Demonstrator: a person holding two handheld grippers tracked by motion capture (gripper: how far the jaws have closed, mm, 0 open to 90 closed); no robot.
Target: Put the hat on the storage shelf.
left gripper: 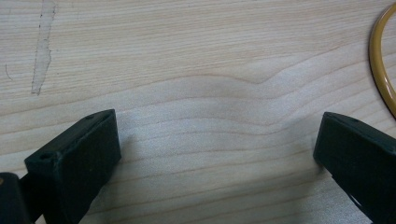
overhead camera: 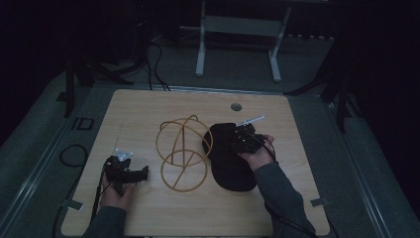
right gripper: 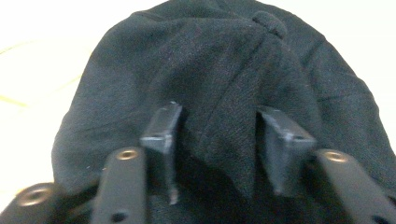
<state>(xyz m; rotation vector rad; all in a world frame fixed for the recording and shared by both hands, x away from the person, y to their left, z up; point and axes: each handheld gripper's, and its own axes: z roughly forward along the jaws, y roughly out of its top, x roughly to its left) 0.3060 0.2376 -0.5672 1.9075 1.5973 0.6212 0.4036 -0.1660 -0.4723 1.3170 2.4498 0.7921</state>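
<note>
The right gripper (overhead camera: 243,135) is sitting on top of the black cap (overhead camera: 227,157), out toward three o'clock on the wooden table (overhead camera: 138,114). In the right gripper view its two jaws are pinching a raised fold of the cap's (right gripper: 224,93) dark fabric, pads pressing in from both sides, with the crown button (right gripper: 270,22) showing up at one o'clock. The grip is on.

The cap is lying flat, its brim pointing down to six o'clock, and just beside it at nine o'clock the yellow wire stand (overhead camera: 182,153) is standing, a sphere-like frame of hoops; whether the two are touching is hard to tell.

Over at eight o'clock the left gripper (overhead camera: 130,173) is resting low over the tabletop. In the left gripper view its jaws are standing wide apart, holding nothing, bare wood grain (left gripper: 205,93) between them and a curve of the yellow hoop (left gripper: 380,70) at three o'clock.
</note>
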